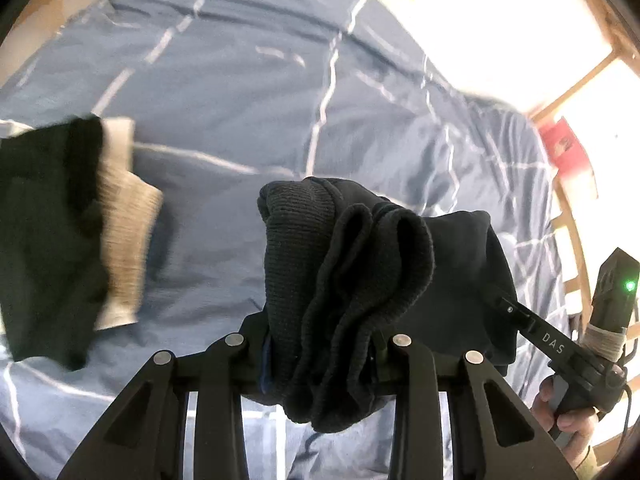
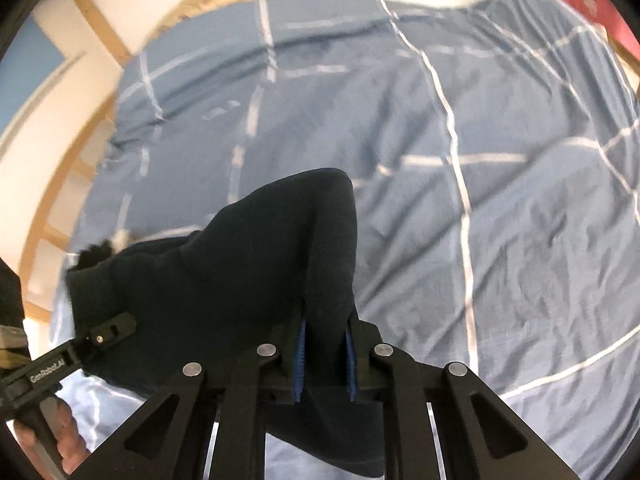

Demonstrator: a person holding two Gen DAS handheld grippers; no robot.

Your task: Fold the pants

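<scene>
The pants [image 1: 344, 280] are dark navy knit, held up above a blue checked bedspread [image 1: 240, 100]. My left gripper [image 1: 320, 344] is shut on a bunched ribbed edge of the pants. My right gripper [image 2: 324, 360] is shut on another part of the same dark pants [image 2: 240, 280], cloth pinched between its blue pads [image 2: 299, 360]. The right gripper also shows at the right of the left wrist view [image 1: 560, 344], gripping the pants' far side. The left gripper shows at the lower left of the right wrist view [image 2: 80, 344].
A dark green and beige knit garment [image 1: 80, 232] lies on the bedspread at the left. The bedspread [image 2: 480, 160] is wrinkled. A wooden bed frame [image 1: 576, 248] runs along the right edge, with a red object [image 1: 564, 148] beyond it.
</scene>
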